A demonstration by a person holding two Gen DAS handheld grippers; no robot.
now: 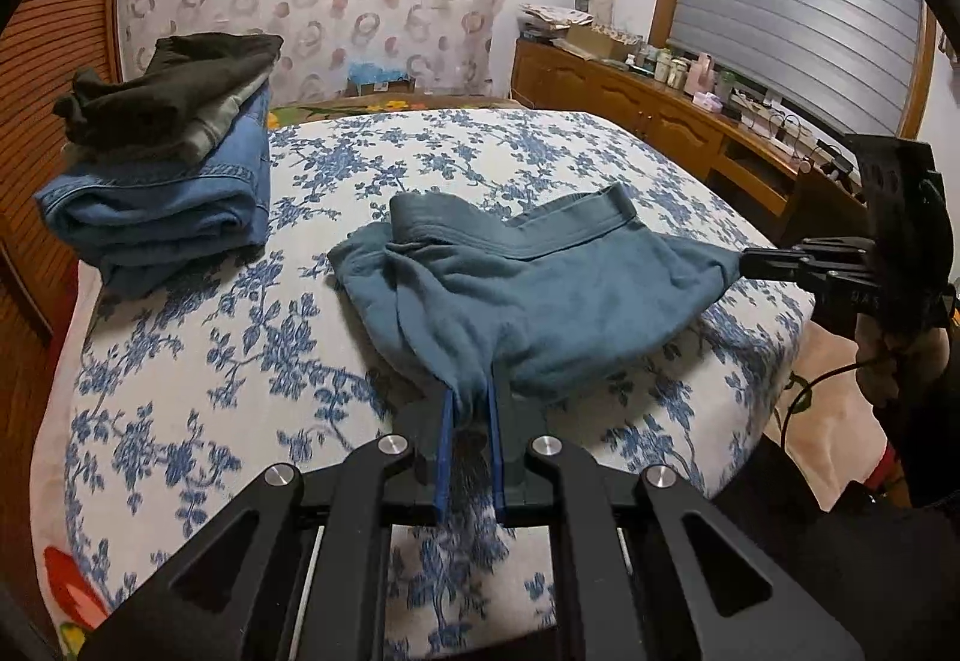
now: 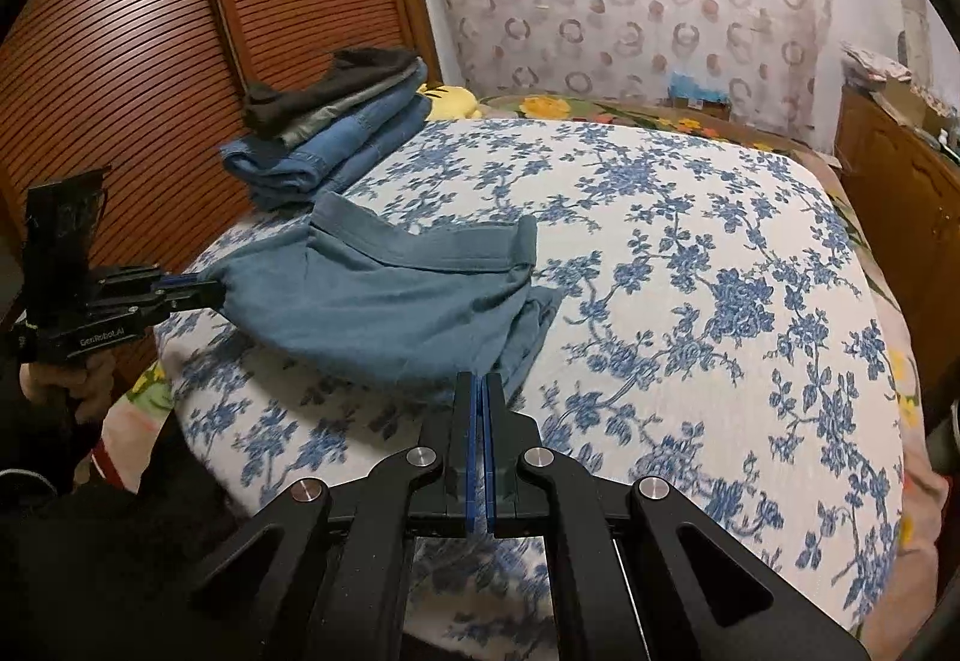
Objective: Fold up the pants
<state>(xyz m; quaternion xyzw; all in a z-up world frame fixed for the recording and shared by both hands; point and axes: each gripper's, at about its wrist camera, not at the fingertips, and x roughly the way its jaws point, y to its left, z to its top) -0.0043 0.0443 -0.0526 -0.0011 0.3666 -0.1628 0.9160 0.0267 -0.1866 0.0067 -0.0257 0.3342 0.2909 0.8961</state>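
Teal-blue pants lie bunched on the flower-print bed cover, waistband toward the far side. In the left wrist view my left gripper is shut on a gathered near corner of the cloth, which is lifted a little off the bed. My right gripper pinches the other corner at the right and pulls it taut. In the right wrist view the right gripper is shut on the near edge of the pants, and the left gripper holds the far left corner.
A stack of folded jeans and dark clothes sits at the bed's far left, next to a louvred wooden wardrobe. A wooden dresser crowded with small items runs along the right wall. A person's hand grips the left handle.
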